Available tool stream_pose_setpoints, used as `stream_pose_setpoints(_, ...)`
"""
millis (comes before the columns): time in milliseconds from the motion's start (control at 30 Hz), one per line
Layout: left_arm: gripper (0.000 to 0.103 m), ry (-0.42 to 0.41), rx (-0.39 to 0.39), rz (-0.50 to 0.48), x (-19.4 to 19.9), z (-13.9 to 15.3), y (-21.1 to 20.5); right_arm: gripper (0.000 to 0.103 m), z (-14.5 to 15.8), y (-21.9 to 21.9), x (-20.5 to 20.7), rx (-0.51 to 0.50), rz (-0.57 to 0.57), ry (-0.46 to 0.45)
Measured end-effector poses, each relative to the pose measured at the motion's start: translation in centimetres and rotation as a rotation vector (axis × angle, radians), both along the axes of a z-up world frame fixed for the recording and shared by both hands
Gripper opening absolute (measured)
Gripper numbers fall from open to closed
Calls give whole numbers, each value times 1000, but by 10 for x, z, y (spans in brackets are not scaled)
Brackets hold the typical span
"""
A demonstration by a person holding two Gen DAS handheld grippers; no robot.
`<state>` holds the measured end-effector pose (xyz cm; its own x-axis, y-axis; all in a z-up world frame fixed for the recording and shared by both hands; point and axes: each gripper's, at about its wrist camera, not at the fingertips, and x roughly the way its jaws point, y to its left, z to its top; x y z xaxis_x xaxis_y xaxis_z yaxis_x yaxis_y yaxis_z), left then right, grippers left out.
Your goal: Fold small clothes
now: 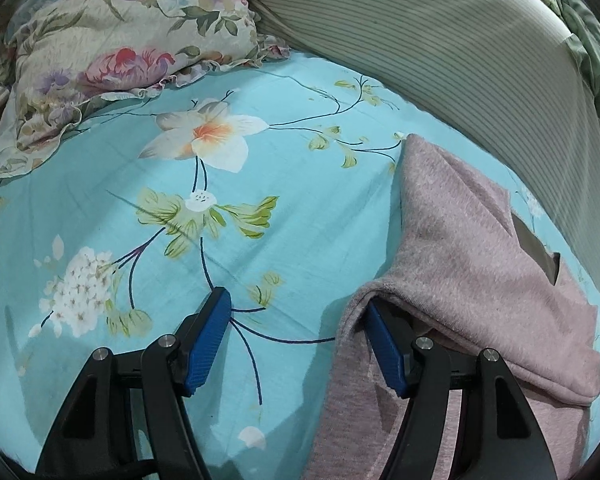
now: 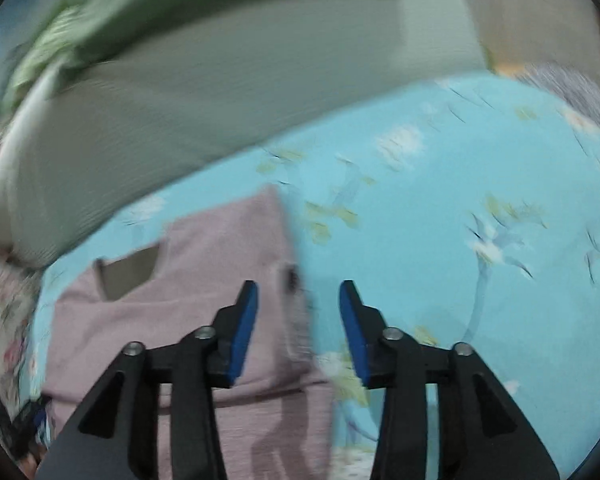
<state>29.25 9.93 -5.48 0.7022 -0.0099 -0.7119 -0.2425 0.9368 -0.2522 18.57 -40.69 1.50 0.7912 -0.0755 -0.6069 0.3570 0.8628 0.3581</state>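
A small pink knit garment lies on a turquoise floral bedsheet. In the left wrist view it is on the right, folded over, and a fold drapes over the right finger of my left gripper. That gripper is open, its left finger over bare sheet. In the blurred right wrist view the garment lies at lower left with a grey label patch. My right gripper is open and empty, its fingers straddling the garment's right edge.
A floral pillow lies at the back left. A striped grey-green bolster or blanket runs along the back right and also shows in the right wrist view. The sheet stretches to the right.
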Motion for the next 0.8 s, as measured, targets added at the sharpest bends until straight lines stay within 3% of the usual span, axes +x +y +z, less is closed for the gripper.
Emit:
stream_pose_setpoints(67,69,-1,-20,0,0,0,2,57,-11,10,16,36,110,45)
stream_pose_setpoints(167,69,-12,-80,0,-2,-1,11,57,-36,13,32,20,117,177)
stream_pose_setpoints(200,69,-16,-102,-2,-3,-1,14,57,-41,9,30,51,113,182)
stream_pose_setpoints(333,69,-17,-170,-11,-3,-1,22,57,-20,9,6,100,115,120)
stream_pose_setpoints(400,69,0,-186,-28,-2,1,24,61,-6,14,-12,104,141,84)
stream_pose_setpoints(467,66,23,-213,-36,-6,4,28,71,5,19,-33,110,157,54)
stream_pose_setpoints(667,64,52,-197,-105,-50,19,32,73,3,29,-107,119,217,63)
stream_pose_setpoints(800,67,40,-125,-225,-97,36,25,73,-10,22,-150,111,206,103)
